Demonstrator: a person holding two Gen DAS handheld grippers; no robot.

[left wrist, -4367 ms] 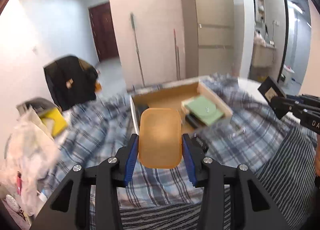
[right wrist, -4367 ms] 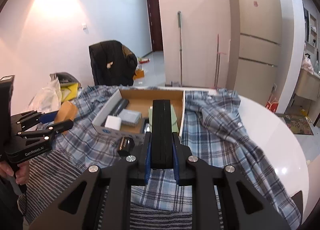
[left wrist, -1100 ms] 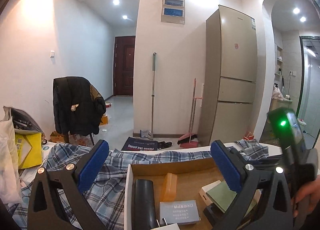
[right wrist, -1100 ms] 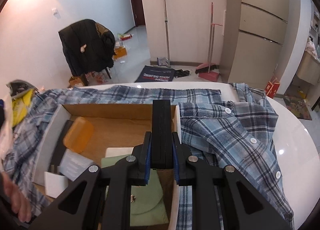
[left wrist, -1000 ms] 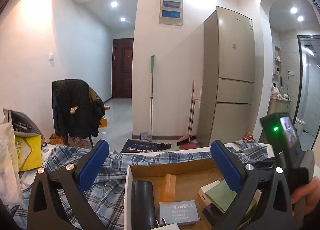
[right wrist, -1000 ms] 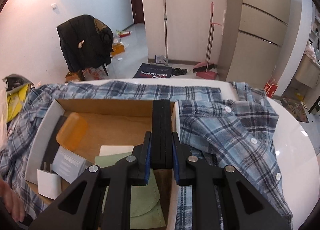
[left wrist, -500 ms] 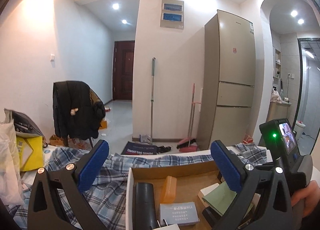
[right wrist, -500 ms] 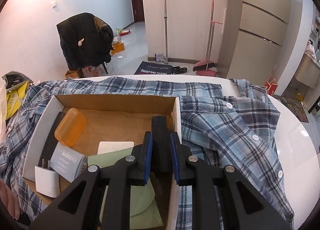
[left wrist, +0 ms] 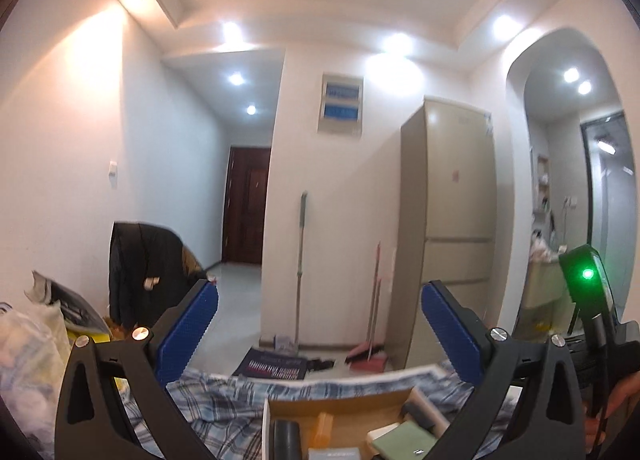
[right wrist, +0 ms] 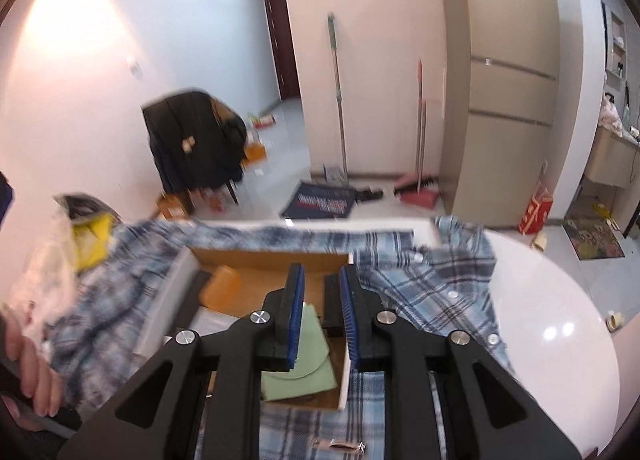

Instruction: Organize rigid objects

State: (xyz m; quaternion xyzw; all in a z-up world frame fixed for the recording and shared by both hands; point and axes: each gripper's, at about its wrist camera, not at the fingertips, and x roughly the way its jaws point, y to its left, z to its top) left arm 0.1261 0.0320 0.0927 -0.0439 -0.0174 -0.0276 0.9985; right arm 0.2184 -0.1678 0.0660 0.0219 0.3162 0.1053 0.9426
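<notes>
Cardboard box [right wrist: 272, 258]: open-topped, sitting on the plaid shirt [right wrist: 432, 284] spread over the white surface [right wrist: 560, 324]; bare surface lies open to the right.
Box left side: one black remote [left wrist: 286, 438] along the left wall, one orange case [right wrist: 220, 287] just beside it, one grey-labelled packet [left wrist: 334, 454] nearer.
Box right side: one green pouch [right wrist: 306, 364], and one black block [right wrist: 331, 306] standing against the right wall.
Left hand-held gripper [left wrist: 318, 336]: released, blue pads spread wide, nothing between them, above the box.
Right hand-held gripper [right wrist: 320, 316]: jaws have just been opening; empty gap, the black block behind it, untouched.
Count: five items in one box.
</notes>
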